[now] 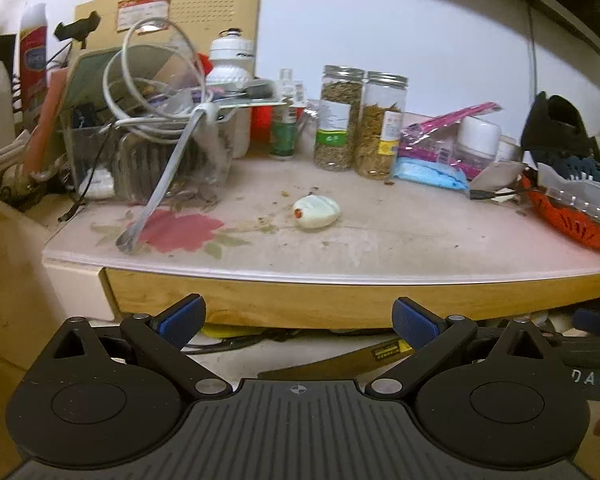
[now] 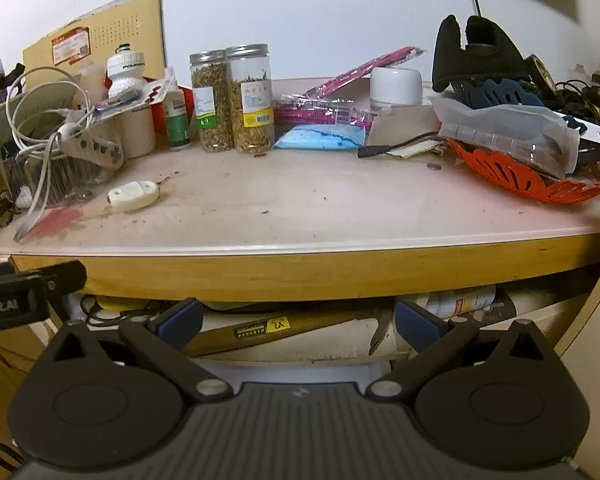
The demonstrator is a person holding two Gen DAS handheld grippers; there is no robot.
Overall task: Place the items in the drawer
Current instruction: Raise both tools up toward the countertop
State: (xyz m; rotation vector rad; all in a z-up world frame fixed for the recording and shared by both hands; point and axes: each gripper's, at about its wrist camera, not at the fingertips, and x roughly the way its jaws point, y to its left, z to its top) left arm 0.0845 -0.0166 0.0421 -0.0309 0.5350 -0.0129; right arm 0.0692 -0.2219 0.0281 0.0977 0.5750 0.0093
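My left gripper (image 1: 298, 322) is open and empty, held below the front edge of the desk (image 1: 340, 300). My right gripper (image 2: 298, 322) is also open and empty, just below the same desk edge (image 2: 300, 272). Under the desktop an open drawer holds a hammer with a wooden handle (image 2: 260, 330) and a printed can (image 2: 460, 300); the handle also shows in the left wrist view (image 1: 348, 360). A small white plastic switch (image 1: 316, 211) lies on the desktop, also visible in the right wrist view (image 2: 134, 196).
Two herb jars (image 2: 232, 100) stand at the back with a green bottle (image 2: 176, 116), a white jar (image 2: 396, 86) and a blue packet (image 2: 320, 138). An orange basket (image 2: 532, 178) with bags sits right. A cable-filled clear bin (image 1: 152, 148) sits left.
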